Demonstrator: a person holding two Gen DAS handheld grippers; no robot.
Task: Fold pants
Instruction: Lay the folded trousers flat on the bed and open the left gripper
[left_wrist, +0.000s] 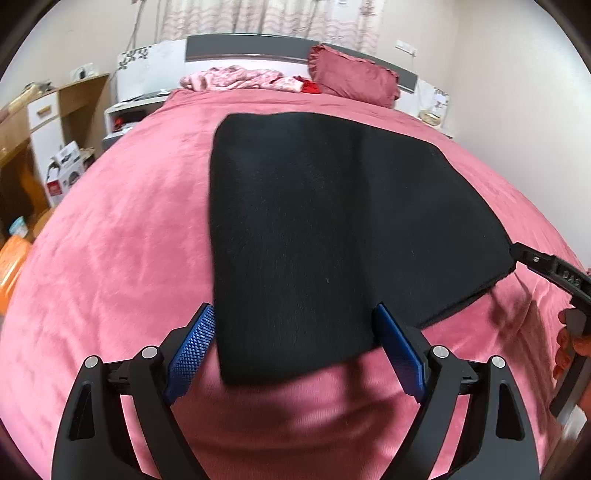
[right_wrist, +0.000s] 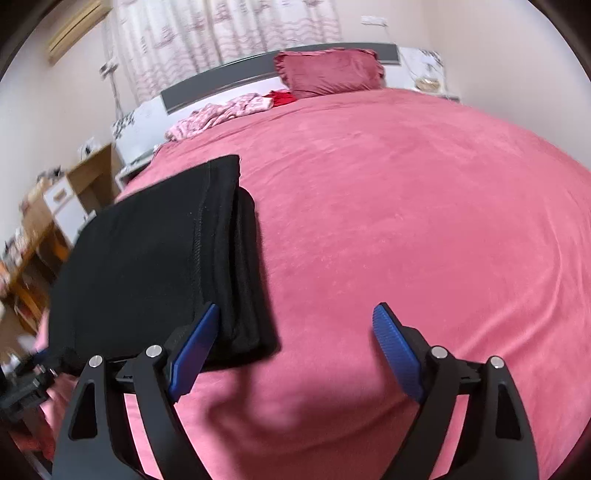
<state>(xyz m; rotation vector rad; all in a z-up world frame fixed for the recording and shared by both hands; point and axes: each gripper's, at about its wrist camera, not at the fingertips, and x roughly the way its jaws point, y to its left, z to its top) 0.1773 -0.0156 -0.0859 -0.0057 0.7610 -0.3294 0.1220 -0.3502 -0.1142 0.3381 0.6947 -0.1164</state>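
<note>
Pants (left_wrist: 325, 229) folded, long axis toward headboard (left_wrist: 258, 50)

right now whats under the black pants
The pants lie folded on the pink bedspread, which shows all around them. In the right wrist view their edge shows stacked layers. Whatever is directly beneath them is covered. Both claws are open, holding nothing.

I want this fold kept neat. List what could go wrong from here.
1. The left gripper is open with the black folded pants between its fingers; pulling back carelessly might drag the near edge.
2. The stacked layers at the right edge look loose and could slip apart.
3. The plush pink bedspread might grip the fabric and bunch it.
</note>
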